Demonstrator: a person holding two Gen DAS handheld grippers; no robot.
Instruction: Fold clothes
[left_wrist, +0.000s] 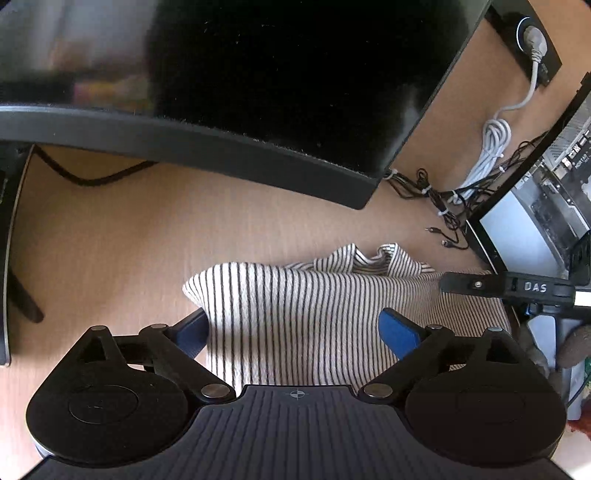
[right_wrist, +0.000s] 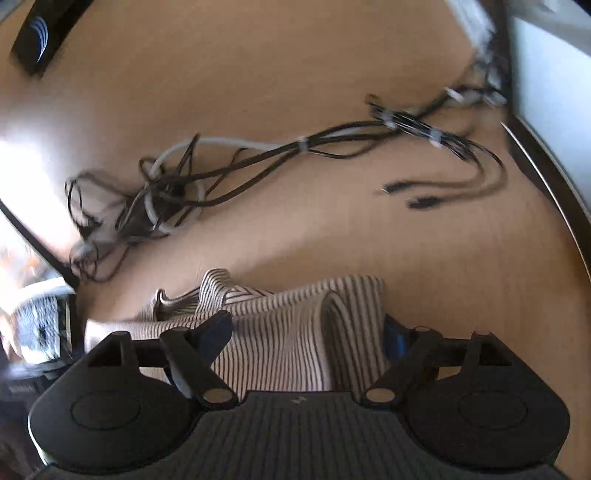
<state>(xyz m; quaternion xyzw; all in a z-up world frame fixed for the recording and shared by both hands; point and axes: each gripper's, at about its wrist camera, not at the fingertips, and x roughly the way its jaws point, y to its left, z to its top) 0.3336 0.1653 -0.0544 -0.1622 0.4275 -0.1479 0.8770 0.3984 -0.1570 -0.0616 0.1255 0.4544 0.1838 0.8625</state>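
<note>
left gripper (left_wrist: 295, 328): spread wide over striped garment (left_wrist: 317, 306), nothing pinched
right gripper (right_wrist: 306, 343): spread wide, cloth bunched between fingers
desk (left_wrist: 110, 236): cables (right_wrist: 229, 173) beyond garment

Place: an office or computer workstation
Surface: pale wood surface (left_wrist: 110, 240)
Screens: large dark monitor (left_wrist: 258, 74), second lit screen (left_wrist: 517, 229)
Wiring: bundled cables (right_wrist: 258, 162), white plug in socket (left_wrist: 533, 38)

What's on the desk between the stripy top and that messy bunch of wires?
Only bare desk between the stripy top and the wires, in the right wrist view.
</note>
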